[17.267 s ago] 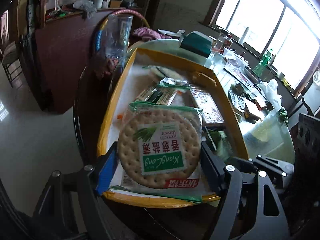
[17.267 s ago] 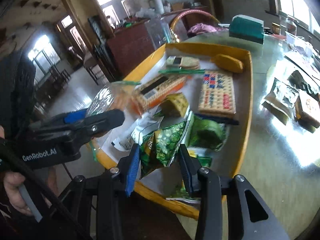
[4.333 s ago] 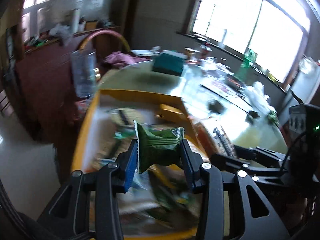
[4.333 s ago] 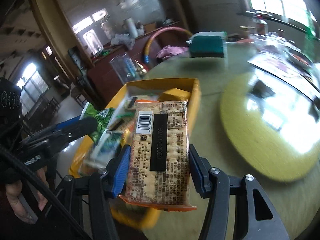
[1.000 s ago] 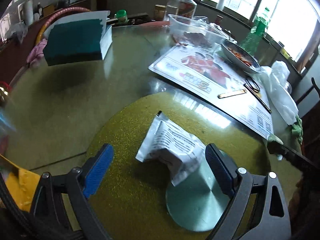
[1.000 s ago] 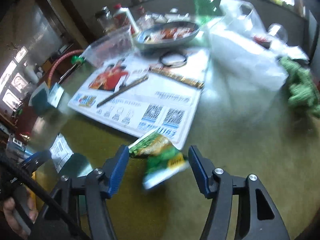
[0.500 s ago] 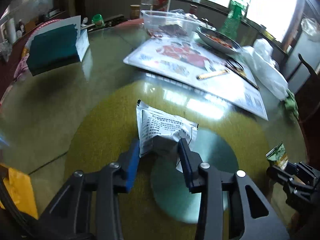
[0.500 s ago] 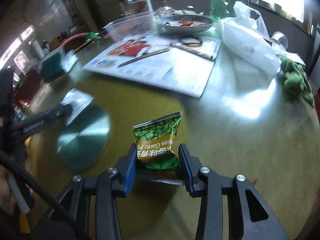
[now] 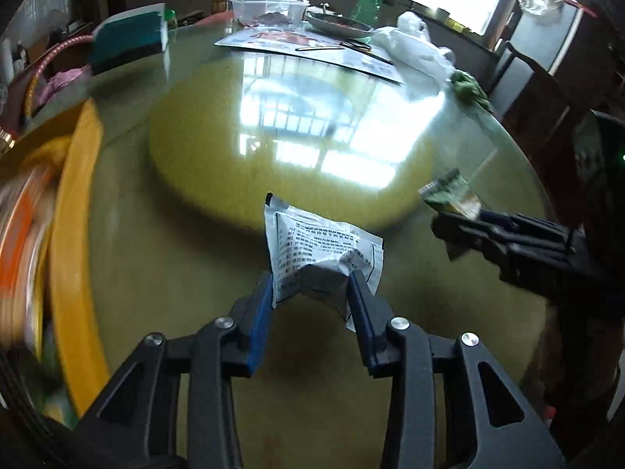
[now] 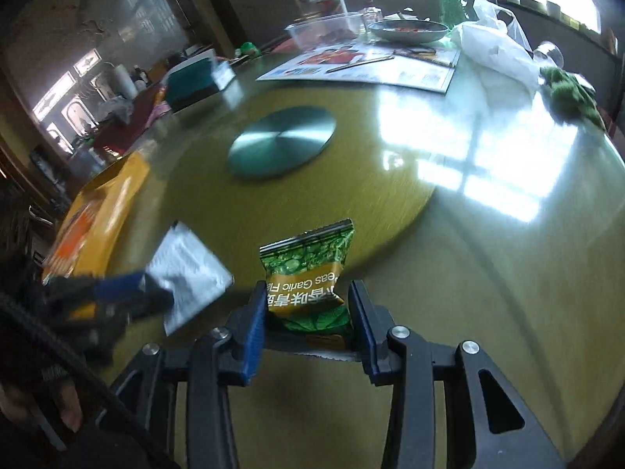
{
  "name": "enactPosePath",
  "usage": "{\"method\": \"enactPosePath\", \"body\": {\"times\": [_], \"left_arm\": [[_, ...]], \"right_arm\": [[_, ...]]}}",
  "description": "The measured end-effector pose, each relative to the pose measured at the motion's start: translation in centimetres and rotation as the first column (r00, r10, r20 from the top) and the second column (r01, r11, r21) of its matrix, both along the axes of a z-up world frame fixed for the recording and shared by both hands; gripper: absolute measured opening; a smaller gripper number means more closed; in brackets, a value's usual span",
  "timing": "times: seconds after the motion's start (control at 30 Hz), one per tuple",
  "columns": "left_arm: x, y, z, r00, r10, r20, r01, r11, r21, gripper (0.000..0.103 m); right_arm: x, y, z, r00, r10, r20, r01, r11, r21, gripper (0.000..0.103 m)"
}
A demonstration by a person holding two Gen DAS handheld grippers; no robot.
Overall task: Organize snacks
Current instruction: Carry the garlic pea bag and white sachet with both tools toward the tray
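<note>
A silver snack packet with black print hangs above the glass table, pinched between the blue pads of my left gripper, whose jaws are easing open slightly. My right gripper is shut on a green garlic-pea packet, also lifted. Each view shows the other hand: the right gripper with its green packet is to the right, and the left gripper with the silver packet is to the left. The yellow tray of snacks lies blurred at the left edge.
A round metal disc sits at the centre of the yellow-green turntable. Farther back are a teal box, a printed poster, a plastic tub, a dish, bottles, a white plastic bag and a green cloth.
Both grippers closed on their packets, lifted them off the turntable and carried them back toward the table's near side; the yellow tray has come into view at the left.
</note>
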State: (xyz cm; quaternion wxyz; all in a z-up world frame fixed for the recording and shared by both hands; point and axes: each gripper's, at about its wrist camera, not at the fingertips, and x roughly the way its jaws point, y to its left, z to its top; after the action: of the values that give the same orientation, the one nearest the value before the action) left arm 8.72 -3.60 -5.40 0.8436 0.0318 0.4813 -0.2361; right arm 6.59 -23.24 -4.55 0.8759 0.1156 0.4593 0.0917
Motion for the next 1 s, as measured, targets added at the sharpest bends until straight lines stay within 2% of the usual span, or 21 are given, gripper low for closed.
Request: {"method": "enactPosePath", "body": {"times": [0.03, 0.1, 0.17, 0.23, 0.3, 0.37, 0.43, 0.47, 0.53, 0.6, 0.63, 0.67, 0.7, 0.77, 0.9, 0.97, 1.0], "left_arm": [[-1.4, 0.8, 0.0, 1.0, 0.017, 0.009, -0.017, 1.0, -0.008, 0.046], [-2.9, 1.7, 0.0, 0.998, 0.057, 0.033, -0.057, 0.998, 0.001, 0.069], [-4.1, 2.3, 0.3, 0.996, 0.077, 0.05, -0.074, 0.996, -0.042, 0.073], [-4.5, 2.3, 0.9, 0.993, 0.098, 0.066, -0.094, 0.994, -0.062, 0.076], [-3.8, 1.8, 1.1, 0.991, 0.107, 0.075, -0.103, 0.993, -0.059, 0.082], [-2.7, 1.2, 0.8, 0.989, 0.11, 0.099, -0.108, 0.994, -0.026, 0.083], [-1.4, 0.6, 0.0, 0.993, 0.101, 0.061, -0.101, 0.995, -0.01, 0.074], [-1.5, 0.8, -0.2, 0.994, 0.093, 0.05, -0.092, 0.996, -0.021, 0.06], [-1.5, 0.7, -0.5, 0.994, 0.09, 0.057, -0.089, 0.996, -0.008, 0.055], [-2.4, 0.8, -0.3, 0.995, 0.073, 0.061, -0.073, 0.997, -0.003, 0.045], [-2.8, 0.9, -0.3, 0.996, 0.062, 0.056, -0.061, 0.998, -0.014, 0.04], [-3.1, 1.2, -0.3, 0.997, 0.058, 0.052, -0.057, 0.998, -0.03, 0.03], [-3.3, 1.5, -0.3, 0.997, 0.059, 0.04, -0.057, 0.997, -0.05, 0.026], [-3.7, 2.1, -0.3, 0.998, 0.067, 0.023, -0.064, 0.994, -0.09, 0.023], [-4.6, 2.9, -0.4, 0.998, 0.063, 0.017, -0.061, 0.991, -0.121, 0.019], [-5.0, 3.4, 0.0, 0.998, 0.062, 0.032, -0.056, 0.986, -0.155, 0.017], [-5.3, 3.6, 0.3, 0.997, 0.064, 0.045, -0.056, 0.985, -0.161, 0.013]], "right_arm": [[-1.2, 0.5, 0.0, 1.0, 0.005, 0.005, -0.005, 1.0, 0.007, 0.04], [-3.3, 1.7, 0.0, 1.0, 0.021, 0.018, -0.021, 1.0, -0.002, 0.04], [-4.4, 2.6, 0.1, 0.999, 0.026, 0.022, -0.025, 0.999, -0.03, 0.04], [-5.4, 3.1, 0.1, 0.999, 0.046, 0.021, -0.046, 0.999, -0.014, 0.04], [-5.9, 3.4, 0.1, 0.999, 0.047, 0.025, -0.046, 0.999, -0.01, 0.04], [-6.1, 3.3, 0.1, 0.999, 0.036, 0.018, -0.036, 0.999, -0.008, 0.04], [-6.1, 2.9, 0.1, 1.0, 0.017, 0.013, -0.017, 1.0, -0.004, 0.04], [-6.4, 2.8, 0.1, 1.0, 0.009, 0.012, -0.009, 1.0, -0.003, 0.04], [-6.7, 2.7, 0.1, 1.0, -0.004, 0.009, 0.004, 1.0, 0.001, 0.04], [-7.0, 2.9, 0.1, 1.0, -0.007, 0.012, 0.007, 1.0, -0.004, 0.04], [-7.3, 3.0, 0.1, 1.0, -0.007, 0.018, 0.007, 1.0, -0.008, 0.04], [-7.4, 3.1, 0.1, 1.0, -0.01, 0.021, 0.01, 1.0, -0.011, 0.04], [-7.5, 3.2, 0.1, 1.0, -0.013, 0.024, 0.013, 1.0, -0.012, 0.04], [-7.6, 3.5, 0.1, 0.999, -0.01, 0.033, 0.01, 1.0, -0.004, 0.04], [-7.6, 4.2, 0.5, 0.999, -0.008, 0.046, 0.009, 1.0, -0.009, 0.039], [-7.7, 4.6, 0.8, 0.999, 0.003, 0.053, -0.002, 1.0, -0.019, 0.039], [-7.7, 4.7, 0.9, 0.998, 0.004, 0.056, -0.003, 1.0, -0.023, 0.039]]}}
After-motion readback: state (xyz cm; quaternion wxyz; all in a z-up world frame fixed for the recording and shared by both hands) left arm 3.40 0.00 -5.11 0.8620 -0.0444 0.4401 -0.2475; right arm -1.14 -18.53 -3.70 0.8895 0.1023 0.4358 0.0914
